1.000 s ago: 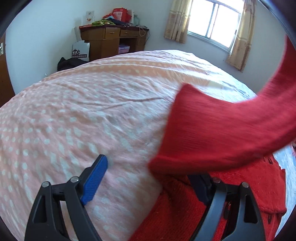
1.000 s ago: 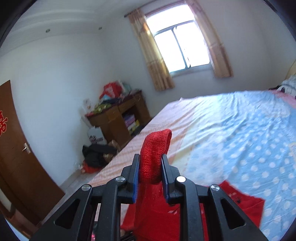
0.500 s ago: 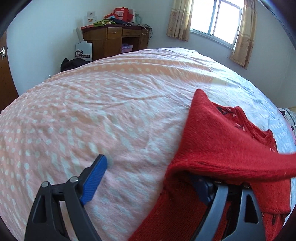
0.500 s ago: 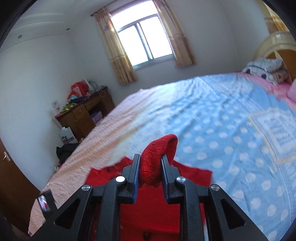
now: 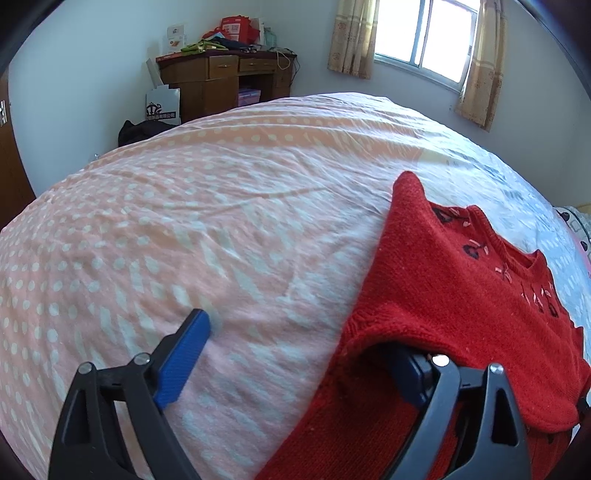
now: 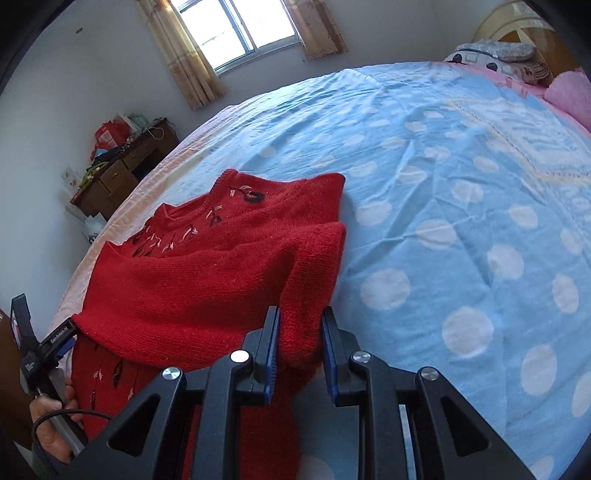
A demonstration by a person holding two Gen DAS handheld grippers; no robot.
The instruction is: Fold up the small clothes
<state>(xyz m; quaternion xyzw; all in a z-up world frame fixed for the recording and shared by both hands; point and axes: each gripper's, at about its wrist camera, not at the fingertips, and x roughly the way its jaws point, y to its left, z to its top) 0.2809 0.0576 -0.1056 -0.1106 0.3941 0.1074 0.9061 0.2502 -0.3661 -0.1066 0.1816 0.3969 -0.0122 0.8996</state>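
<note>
A small red knit sweater (image 6: pixel 207 266) with dark and pink embroidery lies on the bed; it also shows in the left wrist view (image 5: pixel 461 295). One sleeve is laid across its chest. My right gripper (image 6: pixel 299 350) is shut on the cuff end of that sleeve, low over the sweater's right side. My left gripper (image 5: pixel 295 354) is open at the sweater's left edge; its right finger is hidden under the folded sleeve, its left finger (image 5: pixel 184 354) rests over bare sheet. The left gripper also shows at the left edge of the right wrist view (image 6: pixel 55 343).
The bed has a pink dotted sheet (image 5: pixel 184 221) on one side and a blue dotted sheet (image 6: pixel 461 203) on the other. A wooden desk (image 5: pixel 221 81) with clutter stands by the wall. Pillows (image 6: pixel 517 62) lie at the headboard. A window (image 5: pixel 424 33) is behind.
My right gripper carried the sleeve down and across the sweater's chest; the sleeve now lies flat over it. My left gripper stayed in place, open.
</note>
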